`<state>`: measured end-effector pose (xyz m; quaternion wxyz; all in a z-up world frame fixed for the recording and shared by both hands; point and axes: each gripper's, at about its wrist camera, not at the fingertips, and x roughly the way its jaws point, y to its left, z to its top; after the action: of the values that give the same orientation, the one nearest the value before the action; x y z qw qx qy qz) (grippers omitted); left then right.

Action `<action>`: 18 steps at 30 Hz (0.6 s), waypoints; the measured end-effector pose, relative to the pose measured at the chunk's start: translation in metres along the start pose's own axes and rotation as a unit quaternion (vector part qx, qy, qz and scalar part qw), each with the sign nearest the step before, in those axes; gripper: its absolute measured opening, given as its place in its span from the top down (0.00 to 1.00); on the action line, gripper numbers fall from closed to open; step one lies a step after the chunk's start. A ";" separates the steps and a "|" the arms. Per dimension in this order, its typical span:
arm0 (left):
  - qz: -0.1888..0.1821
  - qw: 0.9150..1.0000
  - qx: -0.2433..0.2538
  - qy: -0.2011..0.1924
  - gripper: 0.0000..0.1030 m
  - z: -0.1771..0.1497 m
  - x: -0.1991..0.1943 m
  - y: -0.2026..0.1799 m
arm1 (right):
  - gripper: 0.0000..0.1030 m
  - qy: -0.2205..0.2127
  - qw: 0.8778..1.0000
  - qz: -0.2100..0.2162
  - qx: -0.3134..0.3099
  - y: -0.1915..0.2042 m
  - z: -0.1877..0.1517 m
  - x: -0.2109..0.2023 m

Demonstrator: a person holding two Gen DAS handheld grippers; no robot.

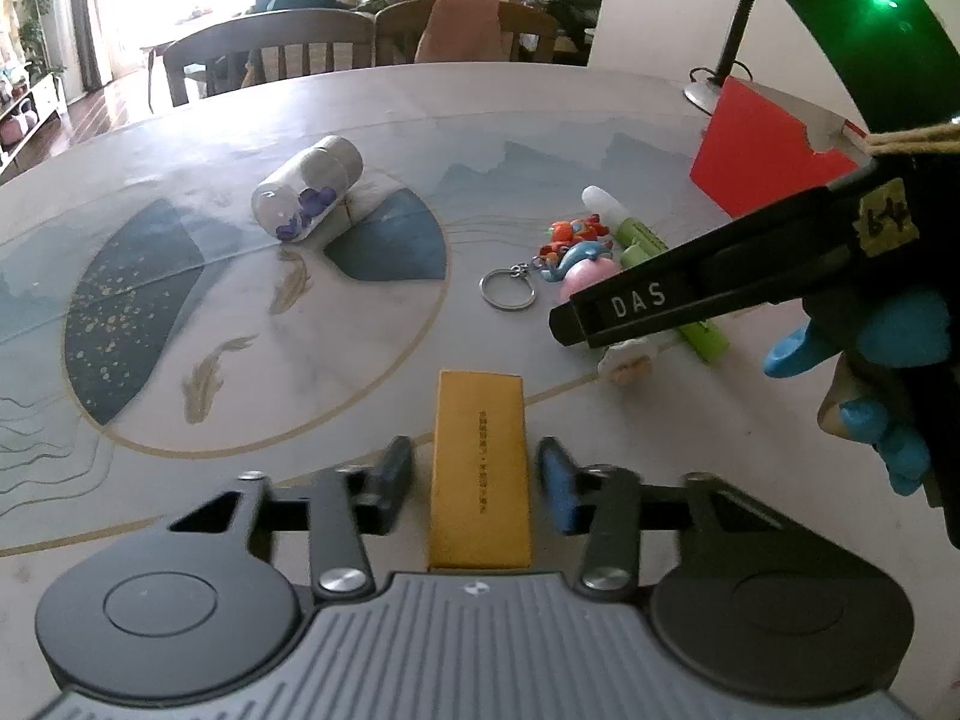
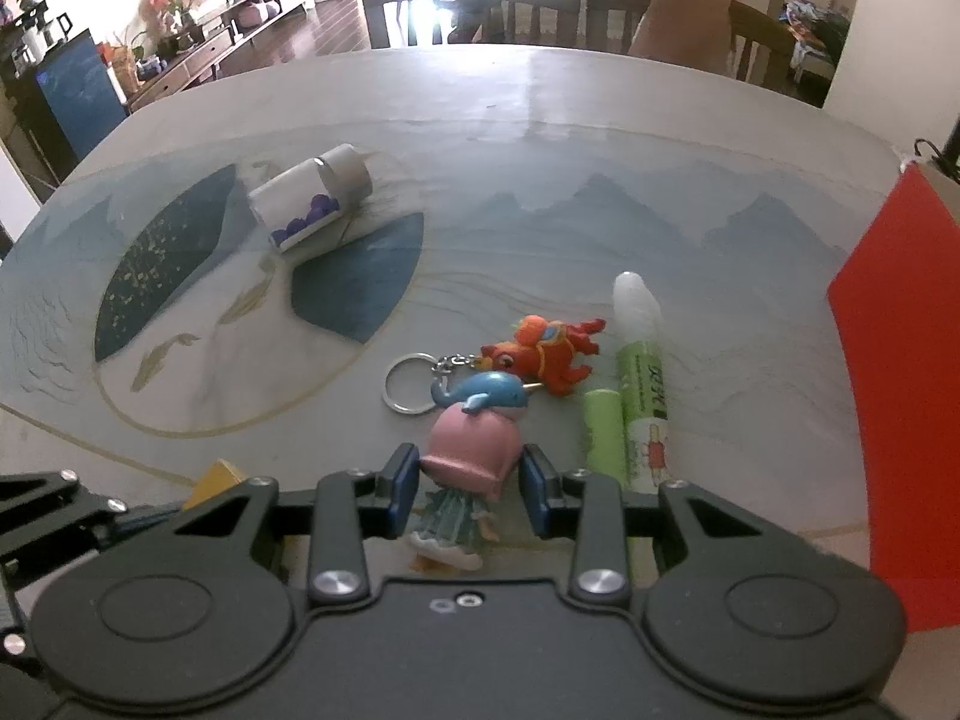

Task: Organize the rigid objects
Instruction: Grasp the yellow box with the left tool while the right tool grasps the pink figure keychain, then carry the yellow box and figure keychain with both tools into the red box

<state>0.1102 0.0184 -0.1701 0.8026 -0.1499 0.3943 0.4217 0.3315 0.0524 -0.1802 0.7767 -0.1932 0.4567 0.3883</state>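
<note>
A yellow box (image 1: pixel 480 420) lies on the table between the fingers of my left gripper (image 1: pixel 474 480). Thin gaps show on both sides of it, so the pads are not pressing and the gripper is open. My right gripper (image 2: pixel 471 474) is shut on a pink figurine (image 2: pixel 471 450) with a teal skirt, one pad against each side of its head. A blue whale charm (image 2: pixel 480 393), a red lion charm (image 2: pixel 546 351) and a key ring (image 2: pixel 411 384) lie just beyond the figurine. In the left wrist view the right gripper's black finger (image 1: pixel 624 306) covers most of the figurine.
A green glue pen (image 2: pixel 642 396) and a short green tube (image 2: pixel 603 438) lie right of the figurine. A clear jar (image 1: pixel 309 195) with purple pieces lies on its side further back. A red box (image 1: pixel 762 150) and a lamp base (image 1: pixel 702 93) stand at the right. Chairs (image 1: pixel 270 54) line the far edge.
</note>
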 end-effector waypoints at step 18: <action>-0.016 0.999 -0.034 0.004 0.72 0.008 -0.012 -0.010 | 0.67 -0.030 0.999 0.043 0.014 -0.029 -0.018 -0.073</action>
<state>0.1185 0.0098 -0.1567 0.8019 -0.1850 0.3810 0.4213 0.3238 -0.0085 -0.1282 0.7752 -0.1508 0.4463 0.4209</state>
